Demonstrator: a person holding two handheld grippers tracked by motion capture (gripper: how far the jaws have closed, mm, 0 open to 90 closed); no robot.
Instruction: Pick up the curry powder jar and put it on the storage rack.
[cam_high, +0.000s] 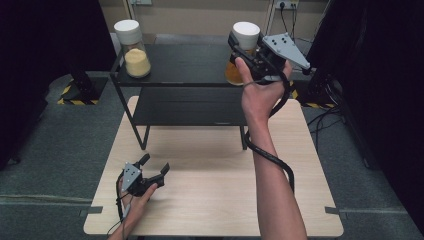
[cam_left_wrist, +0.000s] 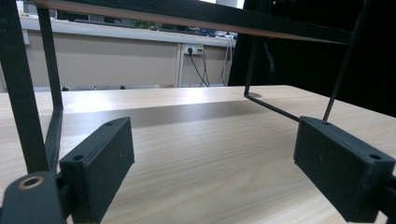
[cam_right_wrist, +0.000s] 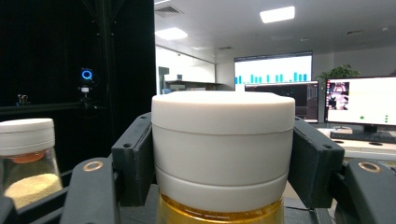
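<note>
My right gripper (cam_high: 248, 46) is shut on the white lid of a jar of amber liquid (cam_high: 233, 70) at the right end of the black shelf's top (cam_high: 180, 65). In the right gripper view the jaws clamp both sides of the jar's white lid (cam_right_wrist: 223, 144), with the amber contents just below it. A second jar (cam_high: 134, 49) with a white lid and pale yellow powder stands at the shelf's left end; the right gripper view has it as the powder jar (cam_right_wrist: 28, 161) at far left. My left gripper (cam_high: 154, 165) rests open on the wooden table (cam_high: 210, 195), nothing between its jaws.
The black two-level shelf stands across the far half of the table, its thin legs (cam_left_wrist: 21, 93) close in front of my left gripper. Dark curtains flank the table. Monitors (cam_right_wrist: 359, 102) sit on desks beyond the shelf.
</note>
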